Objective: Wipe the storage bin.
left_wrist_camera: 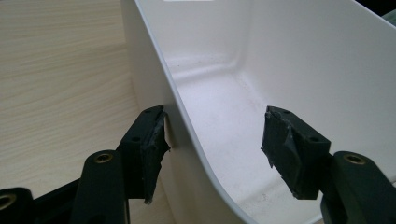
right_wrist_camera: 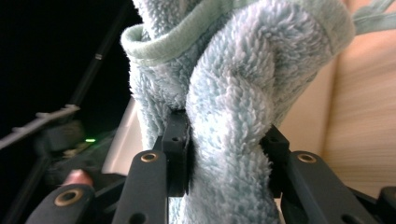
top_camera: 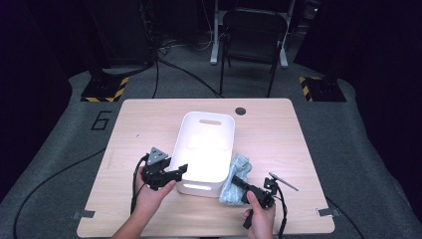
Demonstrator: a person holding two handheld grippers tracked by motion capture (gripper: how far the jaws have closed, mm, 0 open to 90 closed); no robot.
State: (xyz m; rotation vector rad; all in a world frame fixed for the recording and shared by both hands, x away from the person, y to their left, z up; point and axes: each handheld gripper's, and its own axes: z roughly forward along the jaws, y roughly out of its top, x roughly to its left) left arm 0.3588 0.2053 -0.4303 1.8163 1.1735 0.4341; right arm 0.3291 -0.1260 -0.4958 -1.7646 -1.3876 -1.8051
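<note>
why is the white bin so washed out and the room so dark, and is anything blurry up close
High view: glare burns out the white bin's floor, while the surroundings sink into black. Left gripper view: the bin wall is evenly lit, the left claw slightly soft. Right gripper view: the blue towel is sharp in the right claw, the background dark and blurred.

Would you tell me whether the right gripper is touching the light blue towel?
Touching: the right gripper view shows the right gripper pinching a fold of the fluffy towel.
</note>
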